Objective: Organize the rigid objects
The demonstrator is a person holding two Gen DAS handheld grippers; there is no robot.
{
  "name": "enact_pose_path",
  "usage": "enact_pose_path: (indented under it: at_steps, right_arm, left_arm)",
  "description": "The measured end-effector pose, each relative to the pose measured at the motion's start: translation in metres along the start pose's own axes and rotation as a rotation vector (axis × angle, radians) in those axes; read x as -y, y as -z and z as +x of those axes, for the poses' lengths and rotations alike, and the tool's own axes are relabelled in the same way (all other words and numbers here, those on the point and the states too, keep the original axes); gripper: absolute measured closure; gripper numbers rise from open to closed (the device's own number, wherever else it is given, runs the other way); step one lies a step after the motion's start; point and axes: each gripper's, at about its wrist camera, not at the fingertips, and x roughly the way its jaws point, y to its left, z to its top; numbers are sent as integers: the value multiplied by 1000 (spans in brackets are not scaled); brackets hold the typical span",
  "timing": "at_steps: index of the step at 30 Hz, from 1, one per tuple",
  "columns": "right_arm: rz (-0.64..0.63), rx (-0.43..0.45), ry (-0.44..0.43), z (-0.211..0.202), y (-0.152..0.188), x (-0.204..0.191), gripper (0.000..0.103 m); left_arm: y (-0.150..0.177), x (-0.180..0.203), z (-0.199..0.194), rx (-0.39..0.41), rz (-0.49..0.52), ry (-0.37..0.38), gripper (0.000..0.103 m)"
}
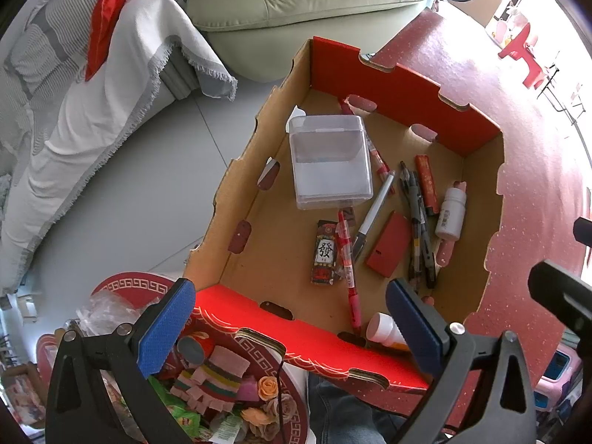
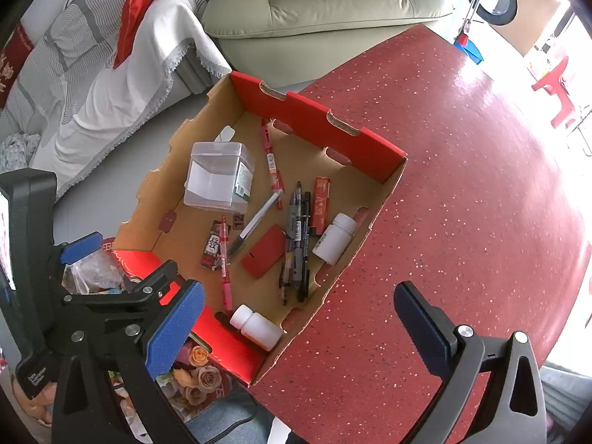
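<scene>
Left wrist view: my left gripper (image 1: 288,327), jaws spread and empty, hovers over the cardboard tray (image 1: 407,85); the red pen (image 1: 346,259) lies lengthwise ahead, pointing back between them. My right gripper (image 2: 298,329), likewise spread, hangs farther right.

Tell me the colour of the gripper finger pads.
Blue, textured pads on black frames; clearest in the right wrist view.
</scene>
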Motion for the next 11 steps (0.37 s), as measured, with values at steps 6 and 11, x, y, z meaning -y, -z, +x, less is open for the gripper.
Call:
enact_pose_path:
  at_steps: [6,11]
  right_arm:
    - [-9,-1,-1,0,-1,-4,0]
    - [-11,0,-1,0,-2,-5,0]
  left_arm:
    - [0,0,2,-10,4,15,0]
    - [-1,1,1,4,6,14,0]
